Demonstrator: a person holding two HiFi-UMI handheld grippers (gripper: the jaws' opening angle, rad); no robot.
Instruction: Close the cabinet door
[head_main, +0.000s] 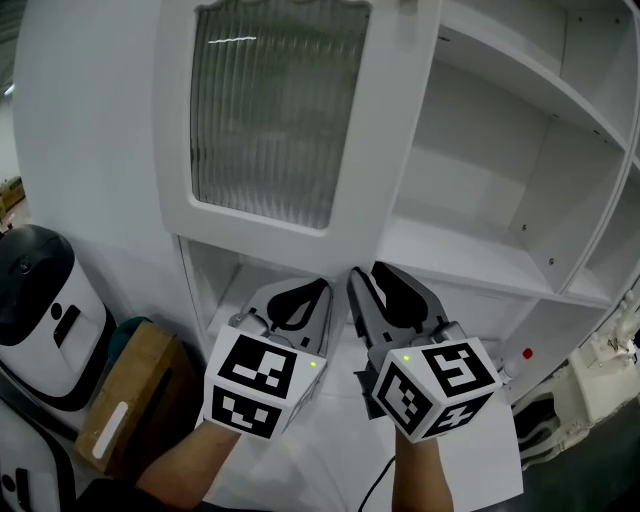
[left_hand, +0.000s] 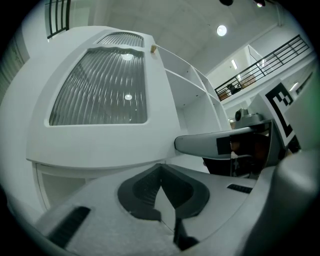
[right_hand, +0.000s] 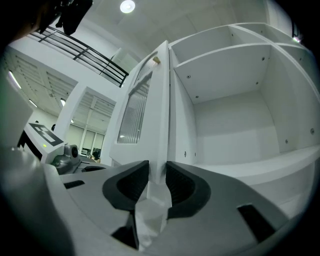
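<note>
A tall white cabinet (head_main: 480, 180) is filling most of the head view, its bare shelves (head_main: 450, 250) standing exposed on the right. The cabinet door (head_main: 370, 150) is hanging open, swung out toward the person, so its face is showing at upper left and its free edge is pointing down toward the two tools. A ribbed glass panel (head_main: 265, 110) is sitting in the door's white frame.

To the left of the cabinet, low down, a white and black machine (head_main: 40, 310) is standing, with a cardboard box (head_main: 125, 390) just beside it.

The right tongs (right_hand: 157, 172) are reaching level at the door's free edge and clenching it: in the right gripper view the thin white edge is running up between the two dark pads (right_hand: 131, 184), which are lying flush against both of its faces.

The left tongs (left_hand: 160, 167) are closed on nothing, tips meeting, and are pointing at the door's lower rail just beside the right tongs. Whether they are touching the rail I cannot tell.

Both marker cubes (head_main: 255, 385) are facing the head camera.
</note>
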